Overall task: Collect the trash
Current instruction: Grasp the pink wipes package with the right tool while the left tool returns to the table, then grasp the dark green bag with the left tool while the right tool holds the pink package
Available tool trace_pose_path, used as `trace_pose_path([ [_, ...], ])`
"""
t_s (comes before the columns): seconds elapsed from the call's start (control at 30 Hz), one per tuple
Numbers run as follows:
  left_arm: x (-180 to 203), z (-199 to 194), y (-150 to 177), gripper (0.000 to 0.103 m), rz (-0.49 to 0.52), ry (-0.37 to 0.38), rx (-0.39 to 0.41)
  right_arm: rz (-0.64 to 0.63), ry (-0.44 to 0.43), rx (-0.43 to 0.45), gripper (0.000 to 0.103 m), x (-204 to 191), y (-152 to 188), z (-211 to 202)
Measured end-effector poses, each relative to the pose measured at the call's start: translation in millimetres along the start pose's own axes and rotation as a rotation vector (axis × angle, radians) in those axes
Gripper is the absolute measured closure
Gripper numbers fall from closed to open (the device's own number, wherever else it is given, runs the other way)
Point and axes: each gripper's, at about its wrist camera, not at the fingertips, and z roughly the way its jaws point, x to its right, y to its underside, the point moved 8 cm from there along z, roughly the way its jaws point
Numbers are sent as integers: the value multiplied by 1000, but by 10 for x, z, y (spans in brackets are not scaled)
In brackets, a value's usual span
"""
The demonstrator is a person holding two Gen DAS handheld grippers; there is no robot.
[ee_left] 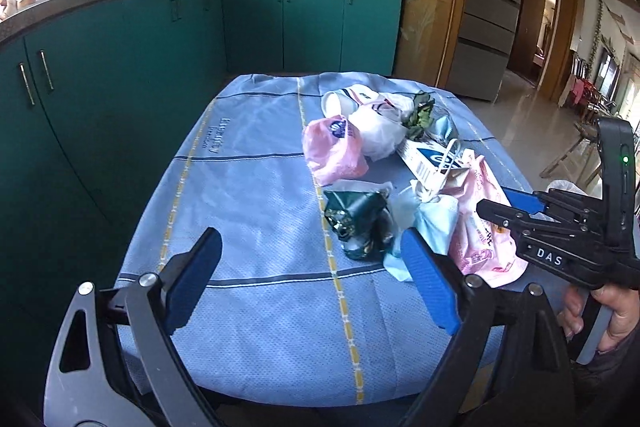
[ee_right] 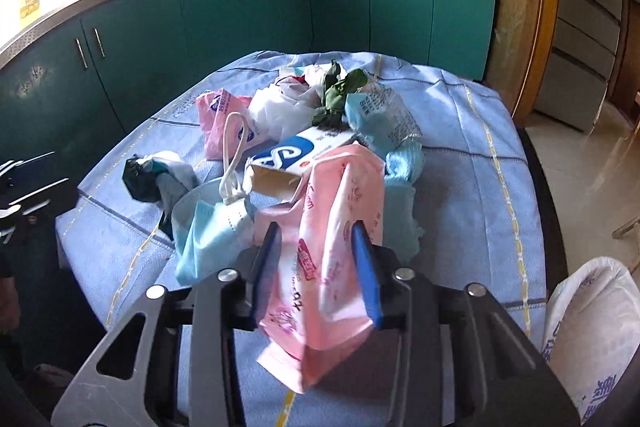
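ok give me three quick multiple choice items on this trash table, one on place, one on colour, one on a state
1. Where does the white bag sit?
A. beside the table, lower right
B. on the stove
C. on the counter

2. What colour are the cabinets?
A. red
B. teal green
C. white

3. What is the right tool doing?
A. open over the cloth
B. shut on the pink packet
C. gripping the carton

Answers: 1 A, its rim shows past the tablecloth edge; 2 B, the doors under the counter; 3 B, both pads press the packet.
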Motion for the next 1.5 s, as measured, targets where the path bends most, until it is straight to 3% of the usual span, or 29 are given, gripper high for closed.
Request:
trace_pose_path([
  [0.1, 33, 21, 23, 12, 7, 5, -9, -26, -13, -23, 66, -2, 82, -30],
  [0.17, 35, 36, 32, 12, 7, 5, -14, -30, -9, -9, 58, 9, 84, -63],
  [0.23, 27, 51, 46, 11, 3, 3, -20, -24, 16, 16, 23, 49, 47, -85],
  [0.3, 18, 61, 59, 11, 1, 3, -27, -25, 50, 28, 18, 91, -5, -64],
  [0.47, -7, 55, 75, 11, 2, -6, -31, -12, 61, -20, 17, 144, -57, 202],
  [0.6, -43, 58, 78, 10, 1, -17, -34, -15, 23, -41, 17, 42, -38, 326],
  [0.83, -72, 84, 89, 10, -17, -10, -47, -24, -11, -46, 40, -30, -20, 273],
  [1.17, -108, 122, 108, 10, -22, -20, -55, -21, 33, 8, 42, 92, -60, -94],
  [1.5, -305, 216, 126, 10, -63, -80, -87, 10, 69, 9, 42, 316, -16, -178],
])
